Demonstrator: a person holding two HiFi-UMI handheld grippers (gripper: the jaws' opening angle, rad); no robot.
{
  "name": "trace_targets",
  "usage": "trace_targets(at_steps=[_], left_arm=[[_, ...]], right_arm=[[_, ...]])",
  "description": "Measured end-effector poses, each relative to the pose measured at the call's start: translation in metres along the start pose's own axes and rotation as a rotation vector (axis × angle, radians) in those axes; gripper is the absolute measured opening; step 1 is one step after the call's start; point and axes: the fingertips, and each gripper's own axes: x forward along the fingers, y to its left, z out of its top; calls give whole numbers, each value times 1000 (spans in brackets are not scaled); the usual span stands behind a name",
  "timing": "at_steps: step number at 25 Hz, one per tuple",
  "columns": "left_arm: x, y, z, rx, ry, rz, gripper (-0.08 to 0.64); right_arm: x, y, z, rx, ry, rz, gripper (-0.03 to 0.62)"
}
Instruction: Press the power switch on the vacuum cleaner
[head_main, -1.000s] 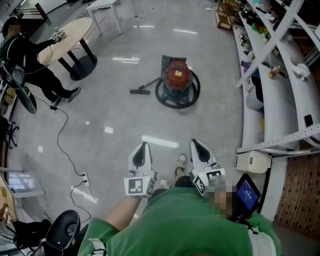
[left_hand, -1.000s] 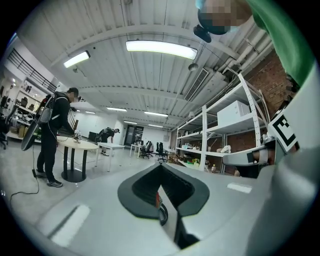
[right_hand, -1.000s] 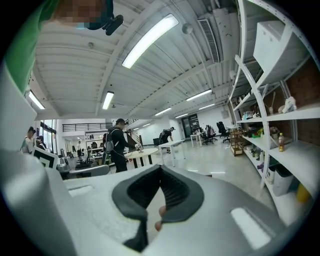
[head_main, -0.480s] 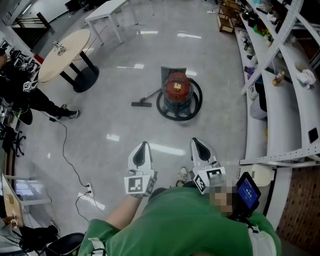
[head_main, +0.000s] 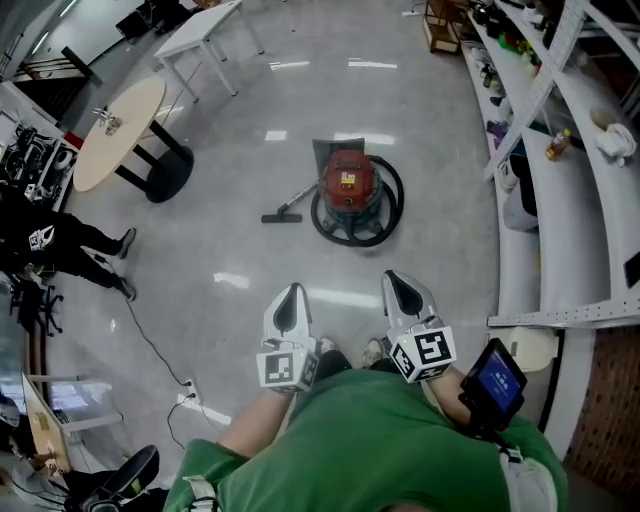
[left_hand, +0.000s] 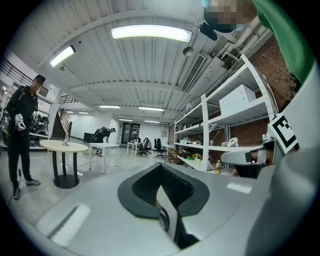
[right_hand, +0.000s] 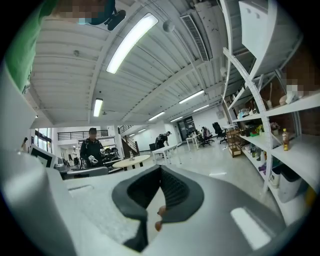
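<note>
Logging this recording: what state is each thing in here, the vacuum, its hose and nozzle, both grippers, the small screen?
Vacuum cleaner: upright on the floor, untouched.
Hose: coiled round the vacuum cleaner's base.
Floor nozzle: lying flat on the floor.
Left gripper: shut, empty.
Right gripper: shut, empty.
Small screen: lit blue.

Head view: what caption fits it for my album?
The left gripper and right gripper, both shut, point toward a red vacuum cleaner across the floor.
</note>
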Motion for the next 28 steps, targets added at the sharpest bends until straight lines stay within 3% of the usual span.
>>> trace_targets(at_steps=[9, 16, 28], left_arm=[[54, 24, -3, -16, 3, -30, 8], [96, 74, 6, -45, 15, -29, 8], [163, 147, 14, -45, -1, -143, 7]], right_arm=[[46, -16, 1, -13, 22, -45, 0], [105, -12, 8, -36, 38, -77, 0], [199, -3, 5, -74, 59, -178, 0]])
